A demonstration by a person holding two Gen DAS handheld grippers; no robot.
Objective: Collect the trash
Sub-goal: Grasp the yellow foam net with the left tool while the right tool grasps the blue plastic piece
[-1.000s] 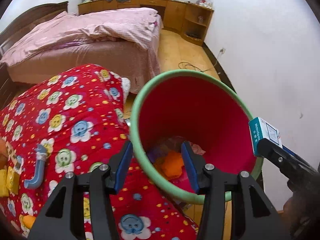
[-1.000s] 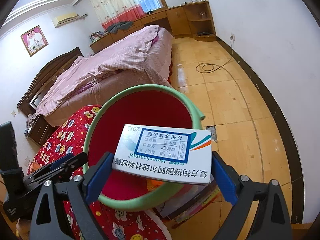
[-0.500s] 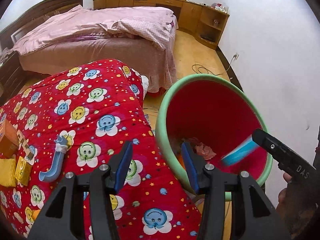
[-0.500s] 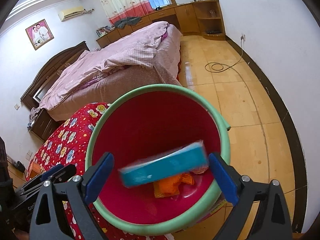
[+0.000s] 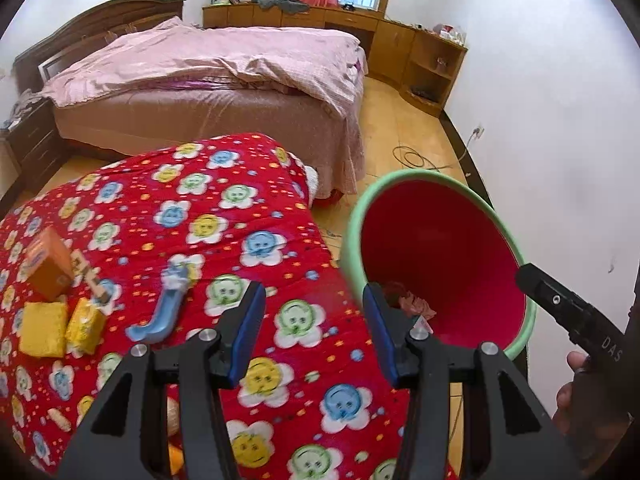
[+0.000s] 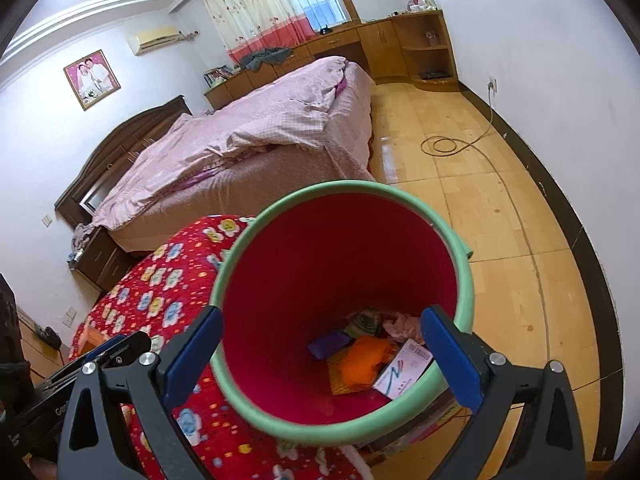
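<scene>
A red bin with a green rim [image 6: 466,280] stands beside the red flowered quilt; it also shows in the left wrist view [image 5: 480,196]. The white and teal medicine box [image 6: 402,372] lies inside it on orange and purple scraps. My right gripper [image 6: 320,356] is open and empty above the bin's mouth. My left gripper [image 5: 314,332] is open and empty over the quilt's right edge. On the quilt lie a blue curved piece [image 5: 162,308], an orange box [image 5: 50,266] and two yellow packets [image 5: 60,326].
The red flowered quilt [image 5: 224,208] covers a raised surface at the left. A pink bed [image 5: 208,76] stands behind it. A cable coil [image 6: 444,146] lies on the wooden floor. A white wall runs close along the right.
The medicine box has left my right gripper and dropped to the bin's bottom. My left gripper has swung left, away from the bin and over the quilt.
</scene>
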